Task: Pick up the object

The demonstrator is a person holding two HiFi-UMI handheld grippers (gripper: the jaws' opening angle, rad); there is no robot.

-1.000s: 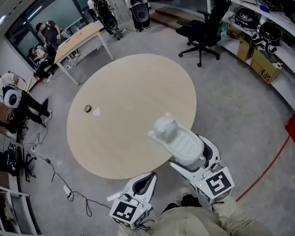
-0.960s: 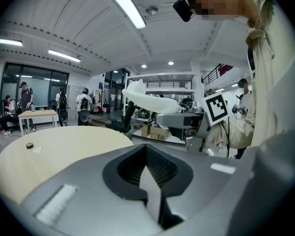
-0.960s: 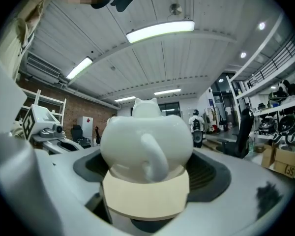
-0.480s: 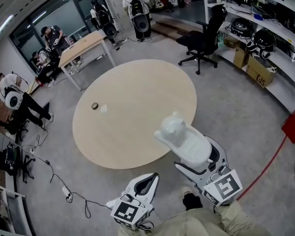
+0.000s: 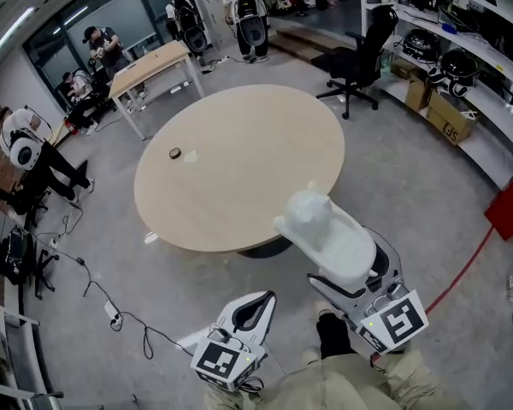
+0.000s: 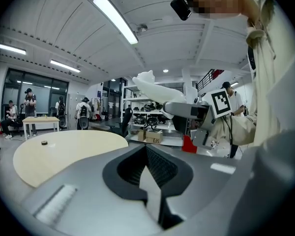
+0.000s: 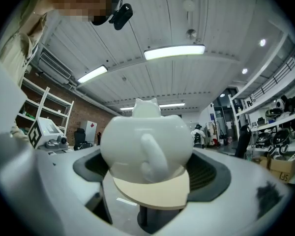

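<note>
A white animal-shaped figure [image 5: 323, 236] with two small ears is held up in the air, with my right gripper [image 5: 346, 267] shut on its body. In the right gripper view the figure [image 7: 146, 134] fills the space between the jaws and hides the tips of my right gripper [image 7: 147, 181]. My left gripper [image 5: 253, 306] hangs lower at the left, shut and empty; in its own view my left gripper [image 6: 150, 181] has the dark pads pressed together. From that view the figure [image 6: 151, 85] shows at upper right. Both grippers are off the round wooden table [image 5: 239, 161], near its front edge.
A small dark round thing [image 5: 175, 153] and a white scrap [image 5: 189, 155] lie on the table's left side. A black office chair [image 5: 363, 41] and a wooden desk [image 5: 154, 67] stand behind it. Cables [image 5: 111, 306] trail on the floor at left. Shelves with boxes [image 5: 449, 118] line the right.
The table has slid away and up in the head view, so both grippers now sit over the floor in front of it. The right gripper keeps its hold on the white figure.
</note>
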